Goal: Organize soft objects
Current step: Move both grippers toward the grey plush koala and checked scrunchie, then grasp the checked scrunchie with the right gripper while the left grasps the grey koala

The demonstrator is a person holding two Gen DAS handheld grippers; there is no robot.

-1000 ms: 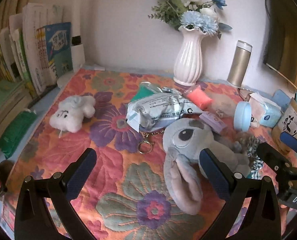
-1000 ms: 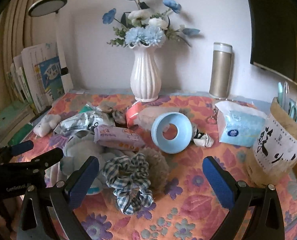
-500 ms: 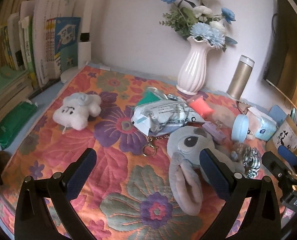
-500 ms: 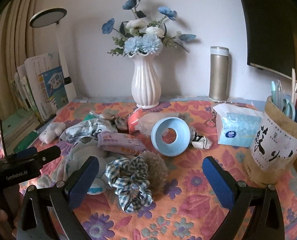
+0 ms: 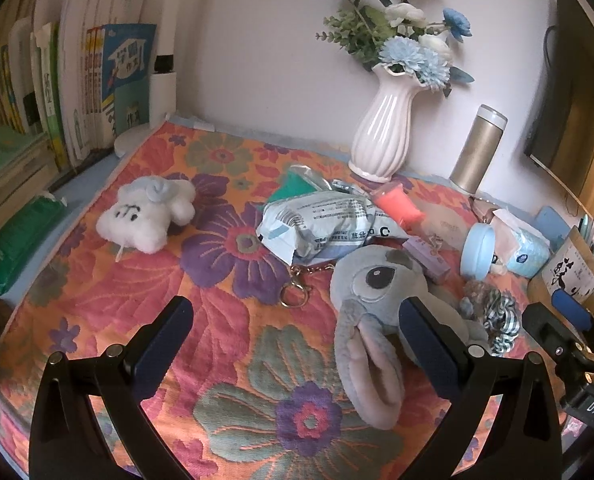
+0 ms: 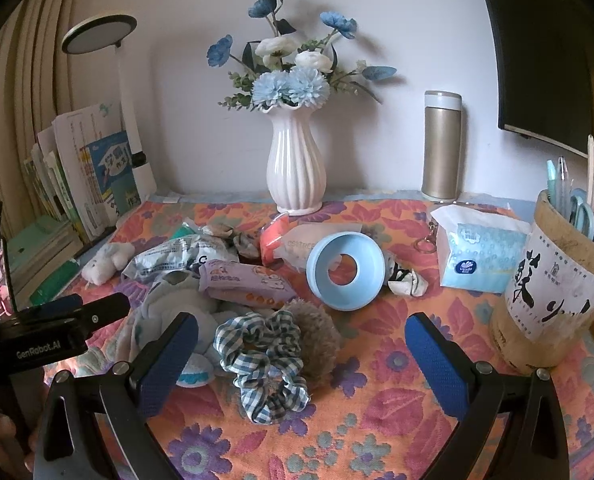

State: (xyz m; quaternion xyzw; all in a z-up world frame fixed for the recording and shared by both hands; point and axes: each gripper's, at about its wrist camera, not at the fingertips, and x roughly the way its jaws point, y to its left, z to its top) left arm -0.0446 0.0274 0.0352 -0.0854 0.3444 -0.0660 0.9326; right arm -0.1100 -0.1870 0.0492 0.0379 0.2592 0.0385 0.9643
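Both tongs, left (image 5: 293,320) and right (image 6: 301,338), gape empty; we see the checked scrunchie (image 6: 263,354) lower centre between the right pair's fingers.

Both black-framed grippers, left gripper (image 5: 293,334) and right gripper (image 6: 301,350), carry blue pads and silver screws.

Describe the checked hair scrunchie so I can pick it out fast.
Start at the white vase by the wall and come forward past the blue ring. The scrunchie lies nearest the right gripper, against a brown fluffy one. It alone is blue-and-white checked cloth.
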